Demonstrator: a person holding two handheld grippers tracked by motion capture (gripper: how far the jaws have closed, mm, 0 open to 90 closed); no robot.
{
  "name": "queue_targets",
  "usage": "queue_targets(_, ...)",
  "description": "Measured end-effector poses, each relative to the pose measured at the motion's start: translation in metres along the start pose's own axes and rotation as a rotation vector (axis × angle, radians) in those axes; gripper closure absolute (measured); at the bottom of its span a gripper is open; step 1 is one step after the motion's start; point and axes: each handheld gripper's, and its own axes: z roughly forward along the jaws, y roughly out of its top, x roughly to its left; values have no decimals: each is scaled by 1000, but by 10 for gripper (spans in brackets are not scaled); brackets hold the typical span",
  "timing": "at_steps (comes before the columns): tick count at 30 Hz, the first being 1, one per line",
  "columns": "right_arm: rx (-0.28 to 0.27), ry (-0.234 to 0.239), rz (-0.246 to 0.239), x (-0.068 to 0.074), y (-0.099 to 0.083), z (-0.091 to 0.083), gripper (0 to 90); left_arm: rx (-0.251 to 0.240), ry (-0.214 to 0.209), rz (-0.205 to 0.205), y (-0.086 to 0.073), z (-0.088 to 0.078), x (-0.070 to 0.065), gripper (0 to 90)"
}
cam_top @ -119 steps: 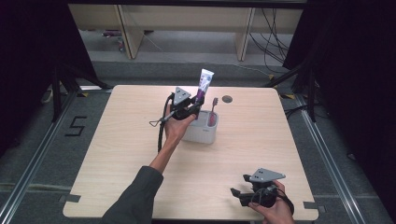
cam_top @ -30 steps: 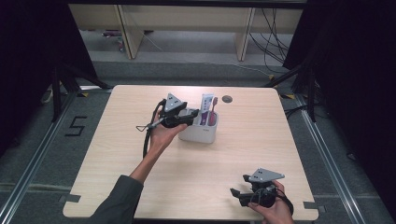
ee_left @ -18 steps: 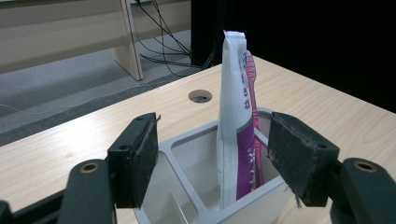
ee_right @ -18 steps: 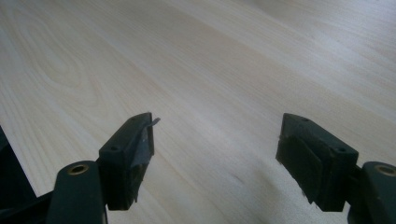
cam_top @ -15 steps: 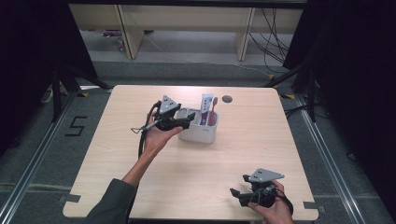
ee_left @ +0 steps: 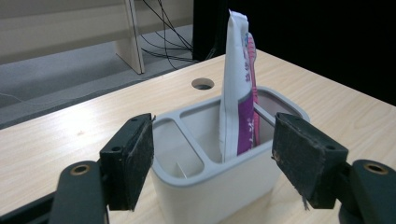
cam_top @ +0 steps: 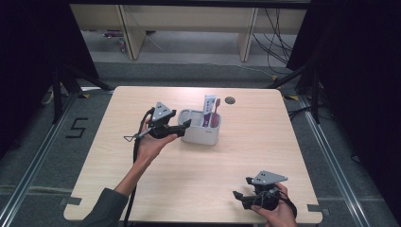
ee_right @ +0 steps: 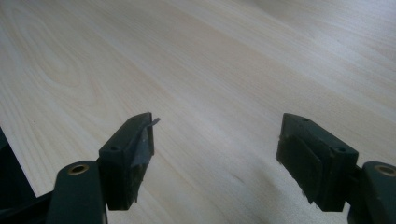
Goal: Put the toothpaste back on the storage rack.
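Left gripper [cam_top: 182,126] jaws spread, just been opening, nothing between them. Toothpaste tube [ee_left: 236,88] stands upright in holder [ee_left: 205,182] just beyond the fingertips. Right gripper [cam_top: 240,196] spread, empty.

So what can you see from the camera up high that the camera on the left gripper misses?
The high view alone takes in the person's forearm, the right gripper open near the table's front edge, and the floor around the table.

The left gripper view alone looks inside the white holder: a bare front compartment, and the toothpaste tube standing upright behind the divider.

Both show the holder, the tube, the pink toothbrush, the round hole in the wooden table, and the left gripper, open with nothing between its jaws.
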Motion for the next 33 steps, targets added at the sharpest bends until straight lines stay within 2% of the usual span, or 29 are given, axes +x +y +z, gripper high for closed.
queue_targets(5,0,1,2,0,0,0,281,-6,-3,7,-6,-10,0,288)
queue_targets(13,3,1,5,0,0,1,281,-20,-6,-17,-18,-22,3,287)
queue_targets(15,1,0,2,0,0,1,281,-9,-6,-9,-21,-23,4,287)
queue_targets(23,5,1,6,0,0,1,281,-3,-2,-22,-26,-25,6,281)
queue_targets(29,4,-2,6,-1,0,1,281,1,-16,-6,-32,-29,5,269)
queue_targets(33,2,-3,2,-1,0,2,281,0,-31,-16,-36,-33,4,253)
